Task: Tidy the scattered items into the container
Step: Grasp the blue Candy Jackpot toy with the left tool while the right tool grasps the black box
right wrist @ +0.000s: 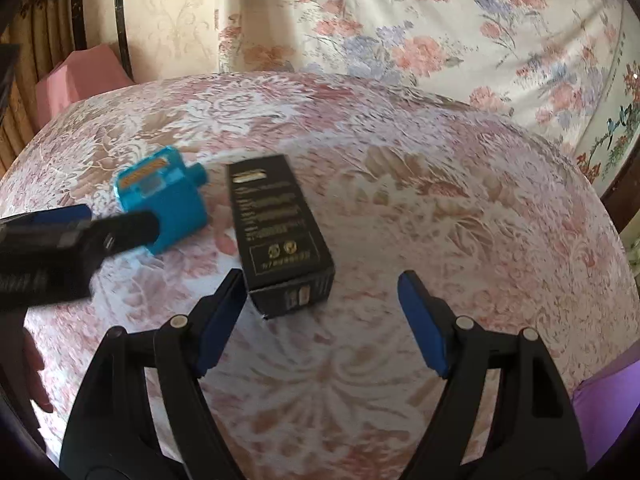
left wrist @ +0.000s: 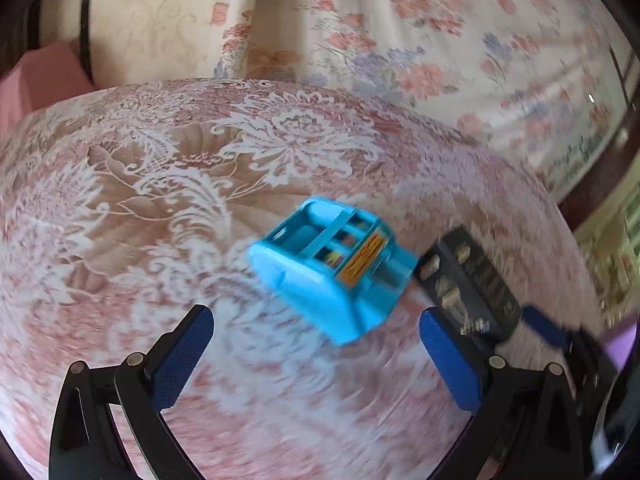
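Only the right view shows the black box (right wrist: 280,232) whole; both claws (left wrist: 316,356) (right wrist: 320,312) gape wide.

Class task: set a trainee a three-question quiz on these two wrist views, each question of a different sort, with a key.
1. True or false: the left gripper has its jaws shut on the blue plastic gadget.
2. Which item lies nearest the right gripper? A) the blue plastic gadget B) the black box C) a glass jar
3. Fill in: both items rest on a pink and white ____ tablecloth.

Key: 1 false, the jaws are open and the gadget lies just ahead of them; 2 B; 3 lace.
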{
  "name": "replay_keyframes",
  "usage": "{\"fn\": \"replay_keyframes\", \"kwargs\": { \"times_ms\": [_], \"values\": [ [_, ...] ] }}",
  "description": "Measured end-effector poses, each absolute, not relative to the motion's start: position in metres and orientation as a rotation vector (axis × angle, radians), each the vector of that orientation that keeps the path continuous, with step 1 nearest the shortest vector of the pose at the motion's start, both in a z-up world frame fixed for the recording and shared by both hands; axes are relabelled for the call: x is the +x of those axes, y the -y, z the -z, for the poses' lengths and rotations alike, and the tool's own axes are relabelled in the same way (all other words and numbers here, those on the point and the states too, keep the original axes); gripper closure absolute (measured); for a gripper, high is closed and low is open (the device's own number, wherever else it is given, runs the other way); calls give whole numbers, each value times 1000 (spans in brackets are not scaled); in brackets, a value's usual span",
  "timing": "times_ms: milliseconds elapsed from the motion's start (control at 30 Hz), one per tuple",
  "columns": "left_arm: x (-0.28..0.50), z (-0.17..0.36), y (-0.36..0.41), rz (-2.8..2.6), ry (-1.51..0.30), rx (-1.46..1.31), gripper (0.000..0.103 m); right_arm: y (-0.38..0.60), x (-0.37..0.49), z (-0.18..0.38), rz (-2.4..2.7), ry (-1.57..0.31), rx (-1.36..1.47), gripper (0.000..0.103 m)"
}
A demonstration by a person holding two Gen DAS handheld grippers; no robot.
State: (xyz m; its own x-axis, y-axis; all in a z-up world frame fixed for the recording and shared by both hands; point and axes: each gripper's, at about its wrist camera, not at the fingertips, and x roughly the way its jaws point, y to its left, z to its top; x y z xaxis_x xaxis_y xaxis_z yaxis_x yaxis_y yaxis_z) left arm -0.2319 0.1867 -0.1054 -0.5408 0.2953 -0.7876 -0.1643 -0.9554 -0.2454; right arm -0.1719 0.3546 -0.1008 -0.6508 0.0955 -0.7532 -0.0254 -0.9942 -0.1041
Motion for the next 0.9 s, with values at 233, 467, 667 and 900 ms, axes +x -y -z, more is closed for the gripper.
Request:
{"fn": "replay_keyframes", "kwargs": {
  "times_ms": [233, 467, 667, 900],
  "values": [
    [-251, 115, -206, -2710, 235, -1329, 0, -361, -176, 102, -2825, 111, -1306, 24],
    [-252, 119, -207, -2739, 176, -1307, 0, -360, -182, 104, -2853, 79, -1320, 24],
    [-244, 118, -195, -2723, 107, -1308, 0, -355, -184, 103, -2873, 70, -1321, 24],
    [-240, 118, -174, -2705, 110, -1321, 0, -346, -187, 105, -2882, 105, -1339, 24]
  ]
}}
